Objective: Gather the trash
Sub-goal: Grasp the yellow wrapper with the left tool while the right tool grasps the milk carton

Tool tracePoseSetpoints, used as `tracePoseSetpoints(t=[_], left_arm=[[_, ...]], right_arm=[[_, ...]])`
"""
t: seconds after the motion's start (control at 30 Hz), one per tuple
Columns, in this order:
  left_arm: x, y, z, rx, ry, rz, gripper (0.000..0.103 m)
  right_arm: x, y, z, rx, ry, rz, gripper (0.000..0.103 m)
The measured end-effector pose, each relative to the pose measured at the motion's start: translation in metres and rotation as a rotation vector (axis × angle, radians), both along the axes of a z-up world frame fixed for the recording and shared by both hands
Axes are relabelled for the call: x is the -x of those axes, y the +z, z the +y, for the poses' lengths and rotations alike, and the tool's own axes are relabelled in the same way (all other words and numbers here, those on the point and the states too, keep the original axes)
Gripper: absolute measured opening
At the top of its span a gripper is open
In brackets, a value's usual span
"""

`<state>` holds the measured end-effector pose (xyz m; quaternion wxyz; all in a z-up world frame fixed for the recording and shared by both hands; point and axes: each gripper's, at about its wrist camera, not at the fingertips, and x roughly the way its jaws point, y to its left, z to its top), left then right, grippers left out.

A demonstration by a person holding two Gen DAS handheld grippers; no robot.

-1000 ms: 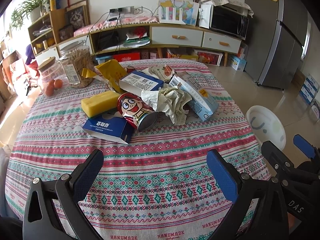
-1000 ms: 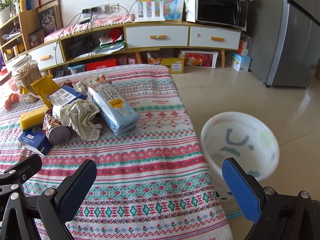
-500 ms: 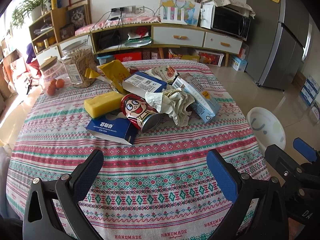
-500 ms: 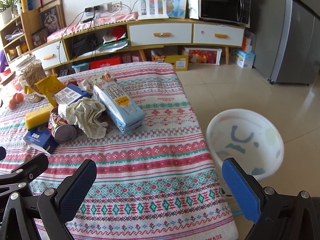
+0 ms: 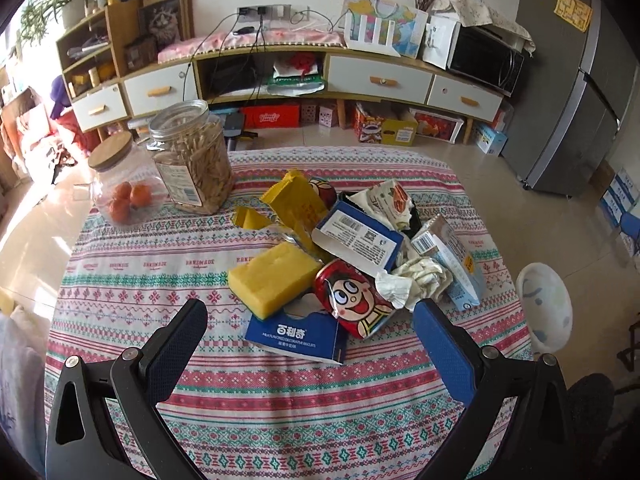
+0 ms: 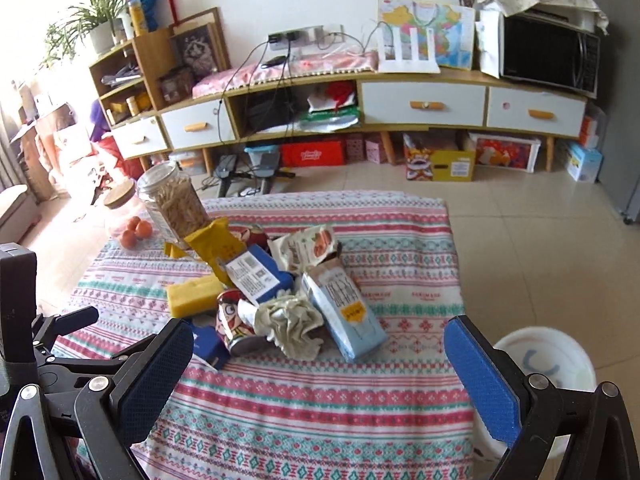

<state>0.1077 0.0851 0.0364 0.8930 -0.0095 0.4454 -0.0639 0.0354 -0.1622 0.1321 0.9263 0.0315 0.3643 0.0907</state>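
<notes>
A pile of trash lies on the patterned tablecloth point(image 5: 160, 276): a red cartoon can point(image 5: 354, 300) point(image 6: 234, 322), a blue tissue box point(image 5: 296, 332), a yellow sponge point(image 5: 274, 280) point(image 6: 194, 296), crumpled paper point(image 5: 414, 280) point(image 6: 288, 320), a light blue carton point(image 5: 452, 260) point(image 6: 344, 312), a blue box point(image 5: 358, 236) and yellow wrappers point(image 5: 296, 204). My left gripper point(image 5: 310, 340) is open, above the table just short of the tissue box. My right gripper point(image 6: 318, 360) is open, just short of the crumpled paper. A white bin point(image 6: 544, 364) point(image 5: 544, 308) stands on the floor to the right.
Two glass jars stand at the table's far left, one with sticks point(image 5: 192, 160), one with oranges point(image 5: 122, 184). A long sideboard point(image 6: 424, 100) with a microwave point(image 6: 548, 52) lines the far wall. A grey fridge point(image 5: 580, 100) stands at the right.
Both grippers have risen and moved forward toward the pile, which now appears closer and more from above. Both stay open and nothing on the table has moved.
</notes>
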Motion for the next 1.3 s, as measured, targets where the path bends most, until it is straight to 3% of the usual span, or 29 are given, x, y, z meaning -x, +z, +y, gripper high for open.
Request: tracePoseSetpoints(t=[0.13, 0.3, 0.43, 0.6, 0.67, 0.7, 0.77, 0.8, 0.83, 0.93, 1.0, 1.03, 1.07, 1.3], left_arm=[[-0.039, -0.022, 0.027, 0.092, 0.036, 0.055, 0.103], [-0.077, -0.047, 0.045, 0.212, 0.085, 0.1, 0.1], [-0.105, -0.051, 0.037, 0.18, 0.086, 0.067, 0.1], [-0.129, -0.067, 0.031, 0.139, 0.084, 0.054, 0.096], [-0.133, -0.076, 0.034, 0.176, 0.092, 0.056, 0.09], [-0.135, -0.08, 0.034, 0.195, 0.09, 0.061, 0.08], [-0.138, -0.086, 0.034, 0.206, 0.092, 0.069, 0.056], [-0.138, -0.087, 0.035, 0.214, 0.092, 0.071, 0.036], [-0.137, -0.089, 0.035, 0.23, 0.09, 0.075, 0.023], [-0.132, -0.083, 0.035, 0.265, 0.085, 0.058, 0.01], [-0.125, -0.072, 0.033, 0.269, 0.077, 0.033, 0.009], [-0.121, -0.066, 0.033, 0.279, 0.075, 0.017, 0.009], [-0.118, -0.06, 0.033, 0.292, 0.071, 0.005, 0.009], [-0.092, -0.033, 0.033, 0.347, 0.069, -0.045, 0.007]], right_arm=[[-0.055, -0.017, 0.002, -0.049, 0.061, 0.088, 0.103], [-0.095, -0.095, -0.009, -0.053, 0.078, 0.217, 0.103], [-0.114, -0.147, -0.025, -0.06, 0.052, 0.332, 0.098], [-0.12, -0.165, -0.029, -0.03, 0.086, 0.333, 0.098], [-0.121, -0.17, -0.022, 0.014, 0.113, 0.324, 0.098], [-0.121, -0.174, -0.018, 0.046, 0.127, 0.316, 0.098], [-0.122, -0.179, -0.008, 0.103, 0.152, 0.302, 0.098], [-0.123, -0.182, -0.003, 0.126, 0.163, 0.294, 0.098], [-0.123, -0.184, 0.001, 0.148, 0.168, 0.287, 0.098], [-0.125, -0.191, 0.008, 0.208, 0.176, 0.279, 0.092], [-0.127, -0.194, 0.01, 0.215, 0.18, 0.285, 0.078], [-0.129, -0.197, 0.01, 0.2, 0.194, 0.306, 0.064], [-0.129, -0.197, 0.01, 0.2, 0.194, 0.306, 0.059], [-0.12, -0.179, -0.003, 0.109, 0.179, 0.27, 0.057]])
